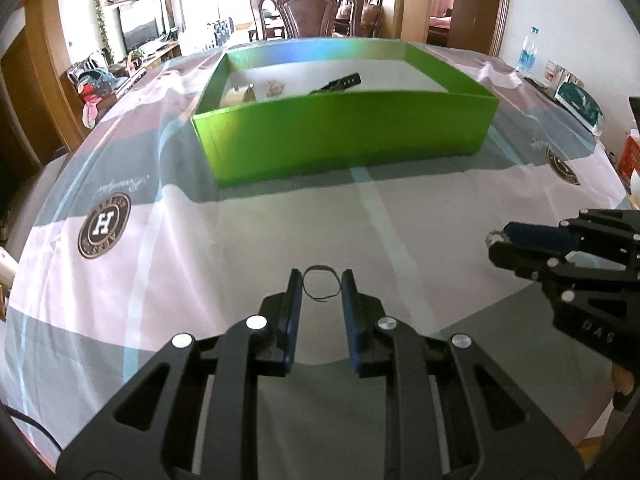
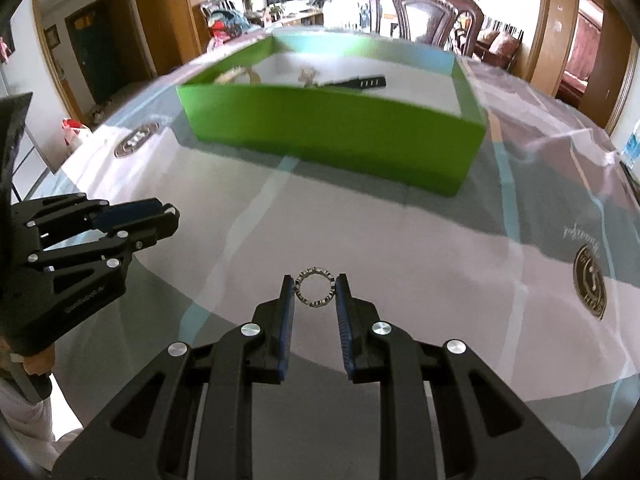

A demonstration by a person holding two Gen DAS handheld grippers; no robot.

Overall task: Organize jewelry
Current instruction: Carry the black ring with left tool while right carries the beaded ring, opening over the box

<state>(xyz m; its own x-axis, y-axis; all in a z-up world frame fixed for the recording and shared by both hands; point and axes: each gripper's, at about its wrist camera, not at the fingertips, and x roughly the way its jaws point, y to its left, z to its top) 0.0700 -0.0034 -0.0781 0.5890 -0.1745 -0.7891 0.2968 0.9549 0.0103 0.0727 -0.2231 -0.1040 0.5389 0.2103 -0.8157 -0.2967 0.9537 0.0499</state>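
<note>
A green box [image 1: 344,136] stands on the table ahead; it also shows in the right wrist view [image 2: 332,128]. Inside lie a black watch strap [image 1: 338,82], a small pale trinket [image 1: 275,87] and another piece at its left [image 1: 249,93]. My left gripper [image 1: 321,286] is shut on a thin dark ring [image 1: 321,285], its fingertips touching both sides. My right gripper [image 2: 315,286] is shut on a silver studded ring [image 2: 315,286], held at its tips. Each gripper shows at the side of the other's view: the right one [image 1: 496,240], the left one [image 2: 172,216].
The table wears a pink, grey and white cloth with round logos [image 1: 104,226]. A carved wooden chair [image 1: 310,12] stands behind the box. A water bottle [image 1: 528,52] and boxed items [image 1: 578,104] sit at the table's far right.
</note>
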